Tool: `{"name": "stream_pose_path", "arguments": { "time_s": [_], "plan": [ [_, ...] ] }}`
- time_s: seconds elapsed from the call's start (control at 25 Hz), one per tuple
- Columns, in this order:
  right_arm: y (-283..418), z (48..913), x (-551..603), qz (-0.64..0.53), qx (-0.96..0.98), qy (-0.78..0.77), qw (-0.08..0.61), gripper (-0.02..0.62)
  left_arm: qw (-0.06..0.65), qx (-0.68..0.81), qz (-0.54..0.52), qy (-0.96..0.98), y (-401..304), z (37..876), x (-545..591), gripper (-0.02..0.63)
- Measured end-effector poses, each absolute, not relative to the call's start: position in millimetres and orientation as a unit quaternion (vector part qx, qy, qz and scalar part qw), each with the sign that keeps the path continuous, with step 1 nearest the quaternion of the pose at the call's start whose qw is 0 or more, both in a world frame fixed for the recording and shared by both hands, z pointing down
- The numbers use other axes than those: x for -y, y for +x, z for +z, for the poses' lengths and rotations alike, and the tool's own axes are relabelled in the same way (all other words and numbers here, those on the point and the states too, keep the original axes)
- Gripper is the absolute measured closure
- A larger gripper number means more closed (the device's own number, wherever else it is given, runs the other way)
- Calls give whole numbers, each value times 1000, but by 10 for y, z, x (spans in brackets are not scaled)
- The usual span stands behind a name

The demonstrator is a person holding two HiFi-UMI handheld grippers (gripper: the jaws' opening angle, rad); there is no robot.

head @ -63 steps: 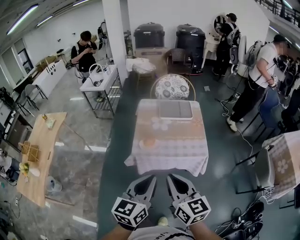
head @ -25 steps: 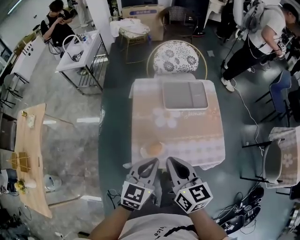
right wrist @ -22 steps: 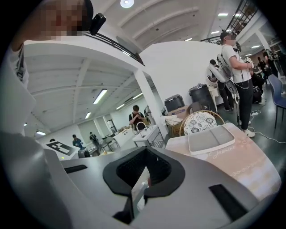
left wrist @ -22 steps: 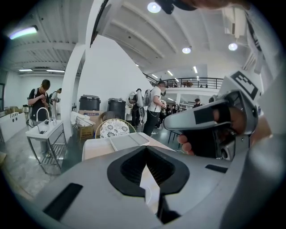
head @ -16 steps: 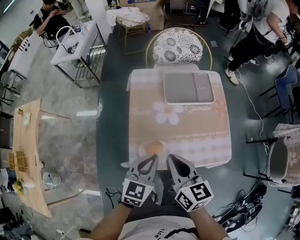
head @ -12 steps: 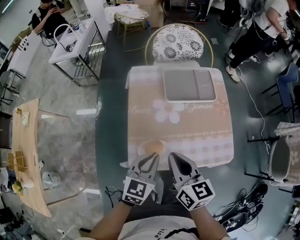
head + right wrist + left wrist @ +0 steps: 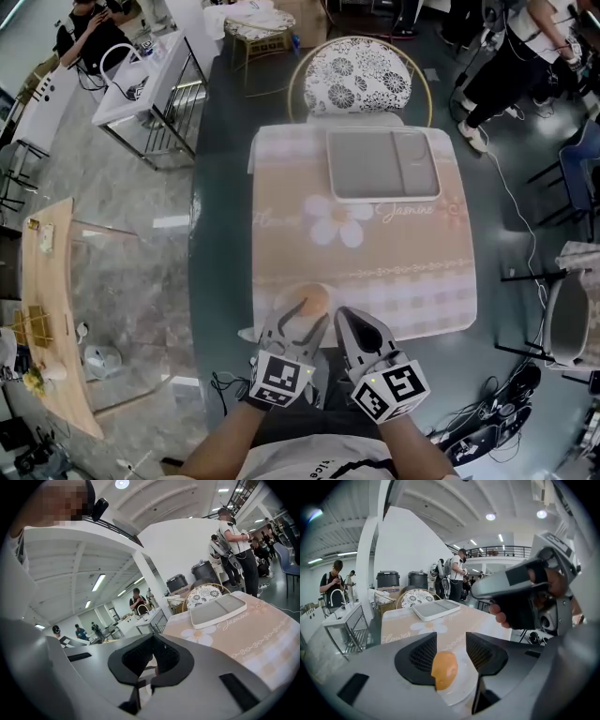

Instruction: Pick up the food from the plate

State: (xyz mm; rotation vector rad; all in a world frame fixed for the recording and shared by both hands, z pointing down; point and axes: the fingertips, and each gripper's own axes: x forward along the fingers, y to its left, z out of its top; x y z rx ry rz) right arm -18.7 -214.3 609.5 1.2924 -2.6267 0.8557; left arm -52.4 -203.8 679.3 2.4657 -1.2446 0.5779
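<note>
left claw [image 7: 451, 640] opening, orange food [image 7: 444, 670] between its jaws, ungripped, white plate [image 7: 460, 686] half hidden behind them, right claw [image 7: 153, 641] pressed together

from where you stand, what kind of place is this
Likely a big lab or workshop hall, not a home: workbenches along the side, loose cables on the floor, people standing with gear.

Cloth-covered table [image 7: 394, 258], grey tray [image 7: 380, 164] at its far edge, white plate [image 7: 279, 302] at its near edge
</note>
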Motion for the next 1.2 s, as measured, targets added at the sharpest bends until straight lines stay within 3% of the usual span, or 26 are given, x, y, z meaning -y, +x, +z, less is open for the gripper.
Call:
{"name": "stream_pose_path", "arguments": {
  "time_s": [0.28, 0.6, 1.0, 1.2],
  "plan": [
    [-101, 6194, 2260, 275, 861, 427, 28, 583, 153, 412, 248, 863, -495, 7190, 2114, 347],
    [-45, 6269, 2334, 281, 860, 426, 22, 583, 143, 391, 280, 865, -498, 7467, 2181, 289],
    [21, 6427, 2371, 295, 855, 426, 28, 583, 118, 399, 326, 849, -486, 7731, 2249, 278],
    [50, 6398, 2370, 295, 854, 428, 33, 583, 143, 411, 315, 844, -514, 7709, 2244, 278]
  ]
}}
